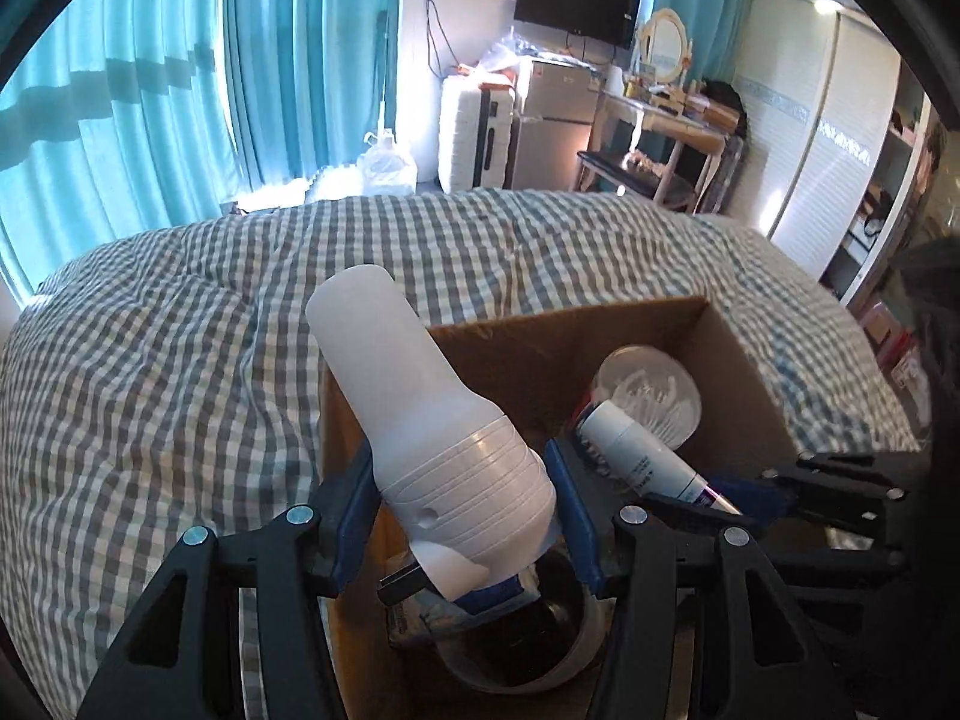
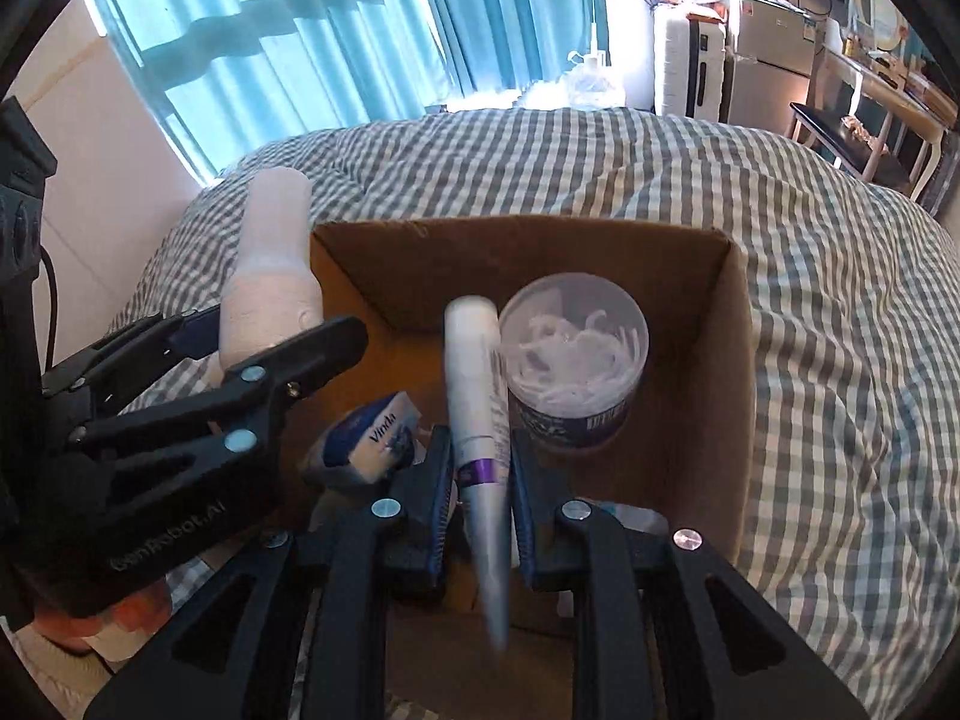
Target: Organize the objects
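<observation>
A brown cardboard box (image 1: 570, 315) (image 2: 522, 225) sits open on the checked bed. My left gripper (image 1: 462, 510) (image 2: 270, 324) is shut on a white ribbed bottle (image 1: 432, 420) (image 2: 264, 276), held tilted over the box's left wall. My right gripper (image 2: 480, 480) (image 1: 720, 486) is lower, inside the box, with its blue pads against a white tube with a purple band (image 2: 480, 396) (image 1: 636, 450). The tube's tail end looks blurred. A clear round tub of white picks (image 2: 576, 342) (image 1: 648, 384) stands in the box beside the tube.
A blue Vinda tissue pack (image 2: 372, 438) and a roll of tape (image 1: 540, 660) lie in the box's near-left part. The grey-and-white checked blanket (image 1: 180, 390) (image 2: 840, 360) surrounds the box. Teal curtains, a white suitcase (image 1: 474, 132) and a desk stand beyond the bed.
</observation>
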A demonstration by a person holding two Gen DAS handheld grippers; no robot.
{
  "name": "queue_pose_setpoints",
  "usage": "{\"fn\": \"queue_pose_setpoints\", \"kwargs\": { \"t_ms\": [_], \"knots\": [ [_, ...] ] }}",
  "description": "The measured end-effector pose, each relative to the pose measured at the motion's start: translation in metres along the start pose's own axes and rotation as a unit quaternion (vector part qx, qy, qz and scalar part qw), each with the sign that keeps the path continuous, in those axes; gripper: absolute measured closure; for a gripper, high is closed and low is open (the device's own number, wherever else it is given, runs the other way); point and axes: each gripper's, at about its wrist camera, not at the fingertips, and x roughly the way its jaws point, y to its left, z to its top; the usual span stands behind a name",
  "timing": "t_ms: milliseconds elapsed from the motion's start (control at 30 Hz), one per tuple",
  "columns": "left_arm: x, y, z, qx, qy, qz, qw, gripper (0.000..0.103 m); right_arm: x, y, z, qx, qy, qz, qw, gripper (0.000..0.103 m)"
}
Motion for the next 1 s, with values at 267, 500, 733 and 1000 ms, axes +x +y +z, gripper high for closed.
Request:
{"fn": "queue_pose_setpoints", "kwargs": {
  "t_ms": [267, 500, 733, 1000],
  "knots": [
    [-0.022, 0.001, -0.010, -0.016, -0.014, -0.011, 0.9997, 0.016, -0.044, -0.001, -0.005, -0.002, -0.028, -0.034, 0.999, 0.060],
    [-0.103, -0.012, 0.004, 0.003, -0.070, 0.004, 0.9975, 0.007, -0.115, 0.013, -0.014, -0.003, -0.079, -0.068, 0.995, 0.049],
    [-0.197, -0.016, 0.004, 0.004, -0.163, 0.006, 0.9866, 0.002, -0.199, 0.036, -0.029, 0.003, -0.160, -0.093, 0.983, 0.033],
    [-0.256, -0.023, -0.005, 0.025, -0.201, 0.036, 0.9786, 0.001, -0.274, 0.057, -0.053, -0.001, -0.251, -0.111, 0.962, 0.020]
  ]
}}
